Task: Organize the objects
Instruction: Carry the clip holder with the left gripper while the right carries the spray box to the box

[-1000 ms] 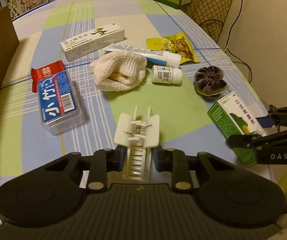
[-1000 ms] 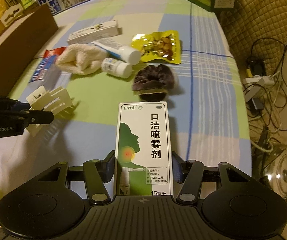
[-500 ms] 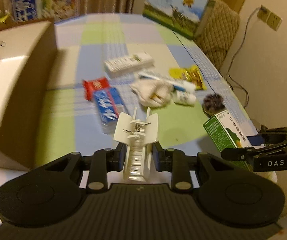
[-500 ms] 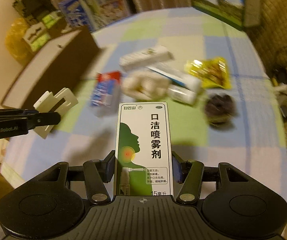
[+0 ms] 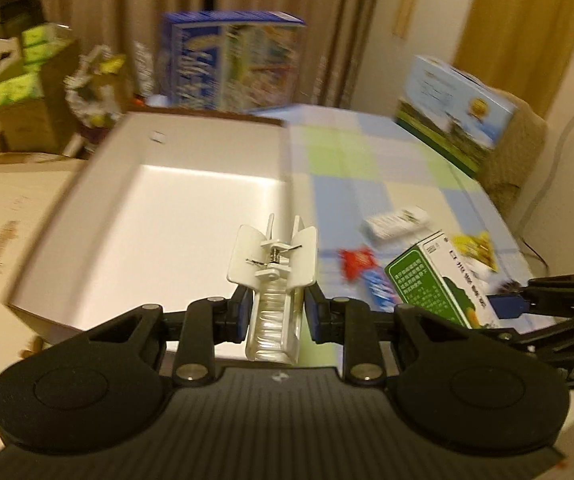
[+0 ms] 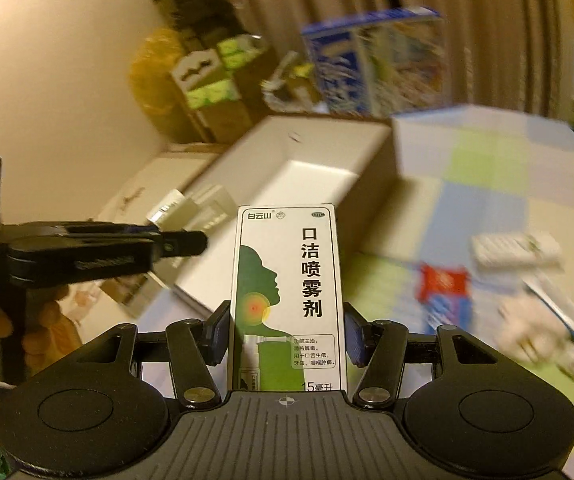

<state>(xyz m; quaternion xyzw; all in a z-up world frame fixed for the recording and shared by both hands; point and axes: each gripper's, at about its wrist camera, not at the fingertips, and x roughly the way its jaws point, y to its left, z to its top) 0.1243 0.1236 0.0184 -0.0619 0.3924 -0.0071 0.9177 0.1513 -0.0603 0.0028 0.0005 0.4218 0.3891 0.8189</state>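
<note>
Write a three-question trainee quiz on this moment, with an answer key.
1. True or false: the left gripper is shut on a white hair claw clip.
2. What does the right gripper hold? A) a yellow snack bag B) a green and white spray box C) a towel
3. Fill in: in the left wrist view, the clip is in front of an open ___ box.

Key:
1. True; the pads press its clear toothed end.
2. B, the green and white spray box, held upright between the pads.
3. White; the white box shows nothing inside, as far as the blurred picture tells.
</note>
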